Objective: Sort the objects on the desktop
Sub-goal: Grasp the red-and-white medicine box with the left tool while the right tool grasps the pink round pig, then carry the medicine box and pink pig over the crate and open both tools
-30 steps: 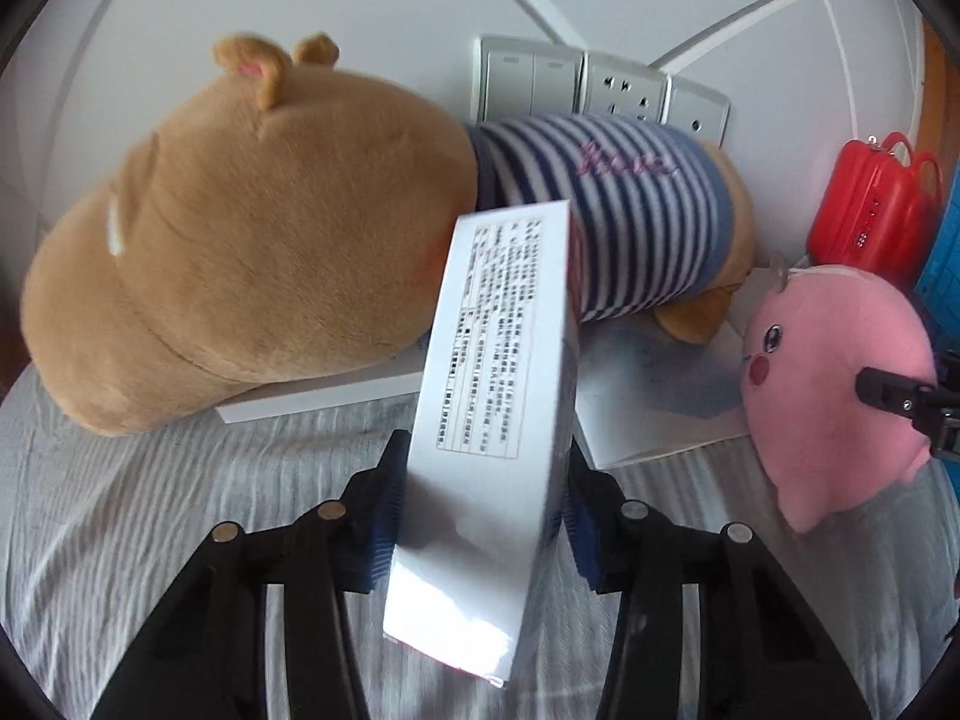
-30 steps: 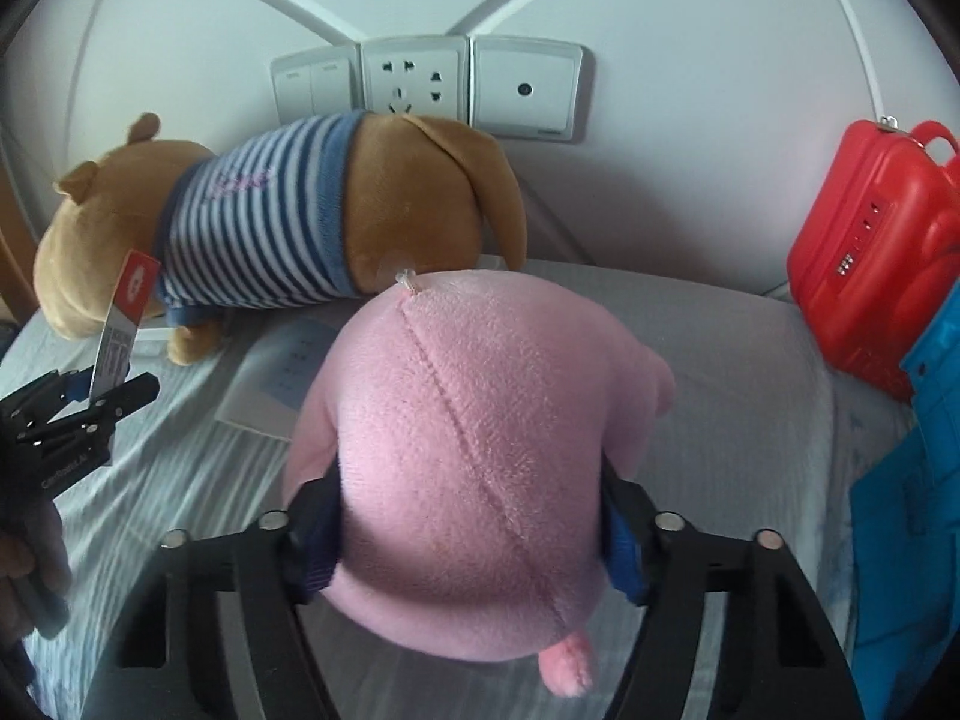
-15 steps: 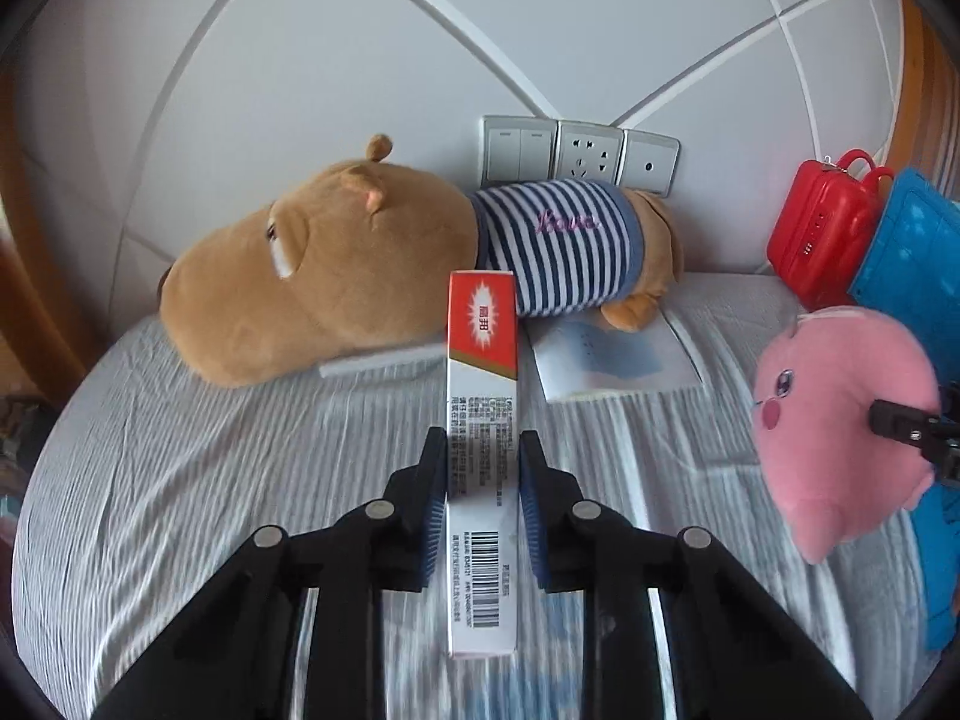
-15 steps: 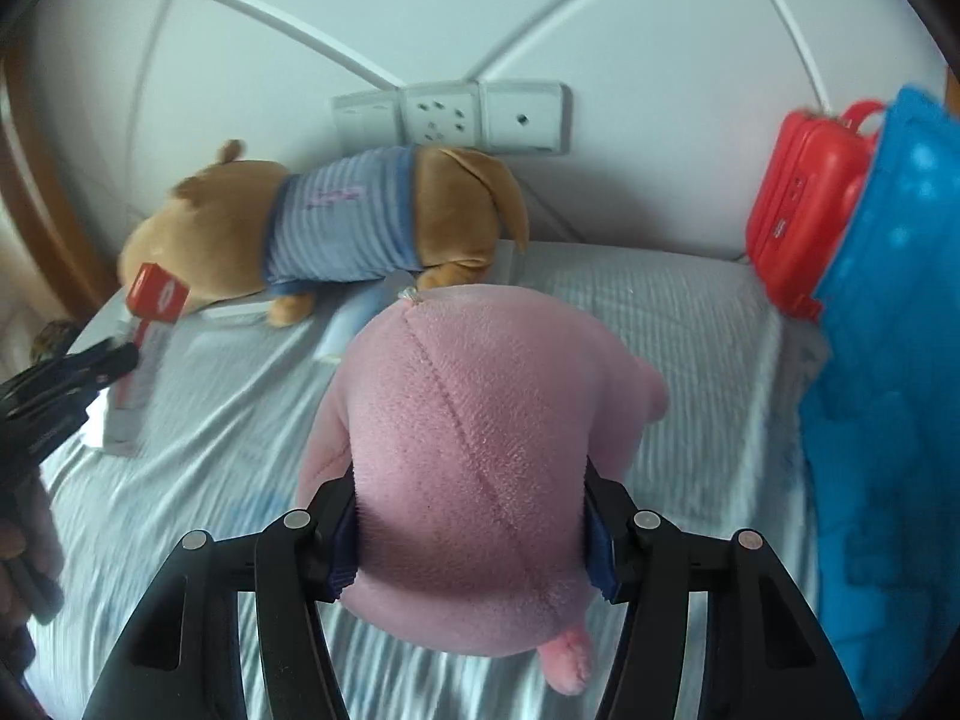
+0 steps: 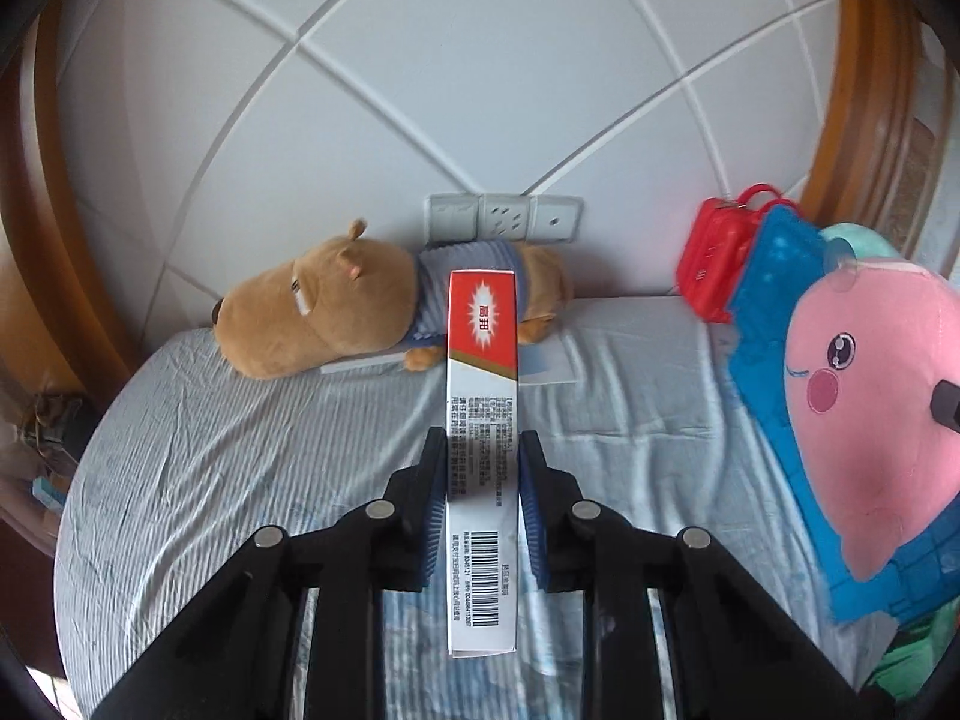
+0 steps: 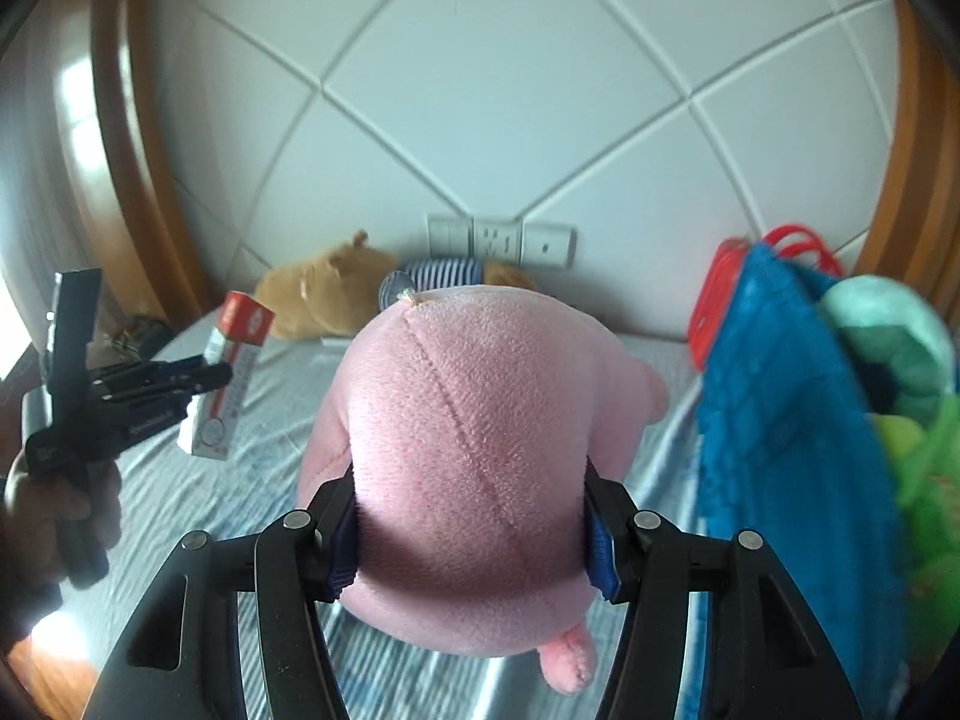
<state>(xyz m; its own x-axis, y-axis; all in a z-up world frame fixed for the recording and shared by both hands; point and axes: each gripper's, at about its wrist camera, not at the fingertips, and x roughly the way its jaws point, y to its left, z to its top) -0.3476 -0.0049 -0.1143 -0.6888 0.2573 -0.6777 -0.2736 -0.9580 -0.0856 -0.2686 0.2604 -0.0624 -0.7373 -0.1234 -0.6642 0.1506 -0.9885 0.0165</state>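
The left tongs (image 5: 483, 474) pinch a stiff, light carton (image 5: 482, 420) mid-length at frame centre above the bed (image 5: 240, 450), while the right tongs (image 6: 471, 516) squeeze a soft, yielding pink plush (image 6: 474, 450) around its middle.

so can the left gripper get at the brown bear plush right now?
Probably not as is: the left gripper is shut on the red-and-white box. The path over the bedsheet to the brown bear plush looks open otherwise.
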